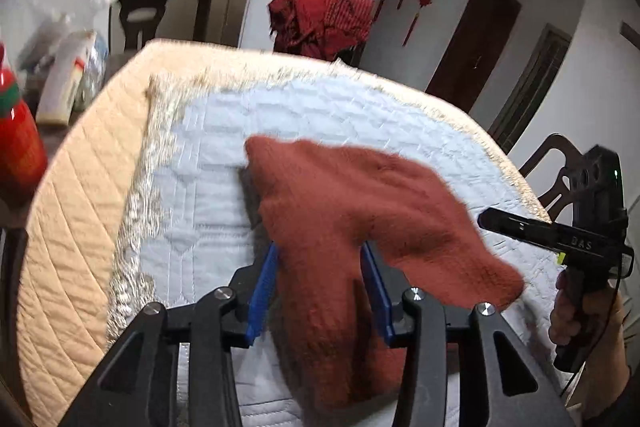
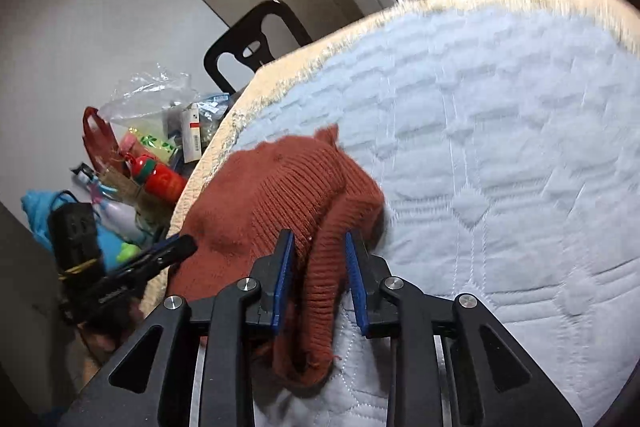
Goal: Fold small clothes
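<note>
Rust knit garment (image 1: 352, 211) on white quilt (image 1: 320, 115), both tongs (image 1: 326, 287) (image 2: 320, 275) gripping it

Rust-red knit garment (image 1: 348, 211) lies bunched on quilted pad (image 1: 304, 115).

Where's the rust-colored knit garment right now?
The rust knit garment lies on the white quilted pad, its near end between the left gripper's jaws; its ribbed end sits between the right gripper's jaws.

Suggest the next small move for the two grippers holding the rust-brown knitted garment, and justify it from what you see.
Probably lower both ends onto the white quilted mat. The left gripper and right gripper each have part of the rust-brown knitted garment between their blue jaws, and it looks bunched rather than flat.
</note>
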Demonstrator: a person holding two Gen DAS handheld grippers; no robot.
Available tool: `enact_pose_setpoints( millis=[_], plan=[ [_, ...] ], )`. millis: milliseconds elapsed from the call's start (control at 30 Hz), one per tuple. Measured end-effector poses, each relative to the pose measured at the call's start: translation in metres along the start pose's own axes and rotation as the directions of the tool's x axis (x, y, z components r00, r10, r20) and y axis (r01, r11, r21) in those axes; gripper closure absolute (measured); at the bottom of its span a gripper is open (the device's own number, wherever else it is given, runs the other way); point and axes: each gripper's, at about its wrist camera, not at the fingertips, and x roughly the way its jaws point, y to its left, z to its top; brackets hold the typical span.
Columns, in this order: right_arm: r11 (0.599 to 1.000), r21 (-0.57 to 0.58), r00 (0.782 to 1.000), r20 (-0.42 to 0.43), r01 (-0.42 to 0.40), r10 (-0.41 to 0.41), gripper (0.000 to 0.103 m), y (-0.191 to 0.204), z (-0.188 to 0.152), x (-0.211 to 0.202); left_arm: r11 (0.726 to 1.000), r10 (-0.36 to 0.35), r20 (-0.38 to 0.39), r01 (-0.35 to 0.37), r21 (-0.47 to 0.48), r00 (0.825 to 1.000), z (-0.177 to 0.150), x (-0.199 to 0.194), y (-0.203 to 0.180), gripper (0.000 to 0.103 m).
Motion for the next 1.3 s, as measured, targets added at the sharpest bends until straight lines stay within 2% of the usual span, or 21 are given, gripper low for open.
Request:
enact_pose_setpoints(
  millis=[100, 167, 267, 367, 433, 533, 733, 800, 900, 1000, 1100, 1300],
  plan=[
    [0.998, -0.055, 0.999, 0.033, 0.014, -0.013, 0.077, 0.018, 0.011, -0.004, 1.0, 0.013, 0.026, -0.014, 0.028, 1.0, 0.01, -0.004, -0.011, 0.056],
    [0.996, -0.08, 0.999, 0.033, 0.031, -0.028, 0.077, 0.028, 0.018, 0.002, 0.999, 0.023, 0.015, -0.024, 0.049, 1.0, 0.014, 0.006, -0.017, 0.056],
    [0.988, -0.135, 0.997, -0.013, 0.079, -0.082, 0.077, 0.035, 0.022, 0.029, 0.998, 0.044, -0.047, -0.041, 0.055, 0.998, 0.011, 0.032, -0.019, 0.056],
    [0.982, -0.146, 0.988, -0.081, 0.118, -0.131, 0.079, 0.023, 0.014, 0.052, 0.995, 0.077, -0.044, -0.074, 0.067, 0.996, 0.008, 0.037, -0.024, 0.056],
    [0.983, -0.14, 0.989, -0.07, 0.116, -0.127, 0.079, 0.023, 0.014, 0.045, 0.996, 0.075, -0.04, -0.072, 0.06, 0.996, 0.008, 0.028, -0.028, 0.056],
    [0.968, -0.211, 0.989, -0.033, 0.135, -0.145, 0.079, 0.041, 0.007, 0.022, 0.991, 0.093, -0.024, -0.091, 0.095, 0.995, 0.002, 0.007, -0.037, 0.056],
    [0.945, -0.312, 0.995, 0.009, 0.093, -0.095, 0.08, 0.073, -0.022, -0.02, 0.99, 0.098, 0.007, -0.098, 0.099, 0.995, -0.02, -0.028, -0.046, 0.056],
    [0.937, -0.338, 0.996, -0.001, 0.085, -0.091, 0.089, 0.079, -0.031, -0.021, 0.99, 0.107, 0.005, -0.107, 0.092, 0.994, -0.028, -0.031, -0.049, 0.056],
    [0.926, -0.36, 0.991, -0.026, 0.111, -0.129, 0.095, 0.077, -0.039, -0.009, 0.992, 0.108, -0.022, -0.106, 0.065, 0.994, -0.039, -0.024, -0.05, 0.056],
    [0.933, -0.332, 0.984, -0.062, 0.139, -0.169, 0.099, 0.06, -0.044, 0.007, 0.99, 0.132, -0.053, -0.129, 0.059, 0.99, -0.049, -0.012, -0.052, 0.056],
    [0.942, -0.311, 0.986, -0.059, 0.128, -0.153, 0.1, 0.054, -0.046, 0.008, 0.987, 0.151, -0.046, -0.148, 0.059, 0.987, -0.053, -0.008, -0.054, 0.056],
    [0.935, -0.326, 0.985, -0.045, 0.142, -0.165, 0.099, 0.062, -0.048, -0.003, 0.984, 0.172, -0.05, -0.169, 0.05, 0.984, -0.051, -0.014, -0.056, 0.056]
  ],
)
